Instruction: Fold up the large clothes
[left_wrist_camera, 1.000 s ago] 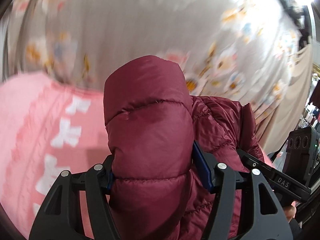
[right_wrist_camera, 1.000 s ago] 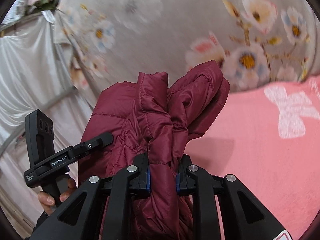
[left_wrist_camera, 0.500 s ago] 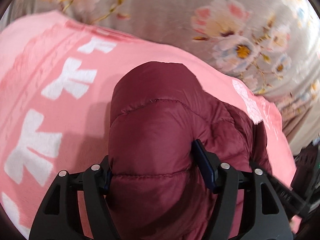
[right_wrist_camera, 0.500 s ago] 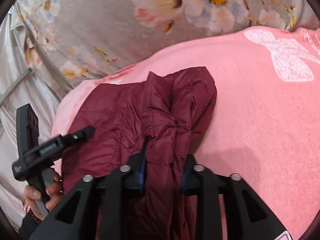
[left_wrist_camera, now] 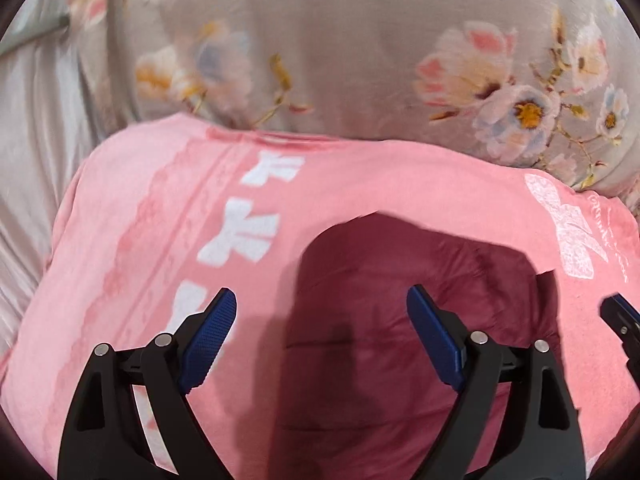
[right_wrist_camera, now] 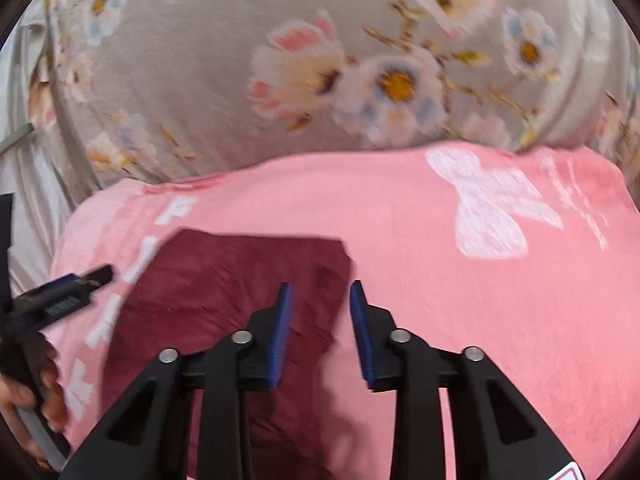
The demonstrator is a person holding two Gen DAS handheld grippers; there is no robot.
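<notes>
A dark red quilted jacket (left_wrist_camera: 420,264) lies folded and flat on a pink blanket with white bows (left_wrist_camera: 360,176). My left gripper (left_wrist_camera: 320,292) hovers over the jacket's left part, its jaws wide and still opening, with no cloth pressed between the blue pads. In the right wrist view the jacket (right_wrist_camera: 224,276) lies low and left on the blanket (right_wrist_camera: 420,240). My right gripper (right_wrist_camera: 320,285) hangs above the jacket's right edge. Its jaws stand a little apart and are closing, with nothing gripped. The left gripper (right_wrist_camera: 60,300) and the hand holding it (right_wrist_camera: 36,396) show at the left edge.
A grey bedsheet with a flower print (left_wrist_camera: 340,40) spreads behind the blanket. Pale satin cloth (left_wrist_camera: 28,120) hangs at the far left. Pink blanket stretches right of the jacket (right_wrist_camera: 500,320). A tip of the right gripper (left_wrist_camera: 618,316) shows at the left wrist view's right edge.
Both grippers were shut on the bunched jacket and held it up. Both have since let go, and the jacket lies flat on the pink blanket; both views have tipped downward.
</notes>
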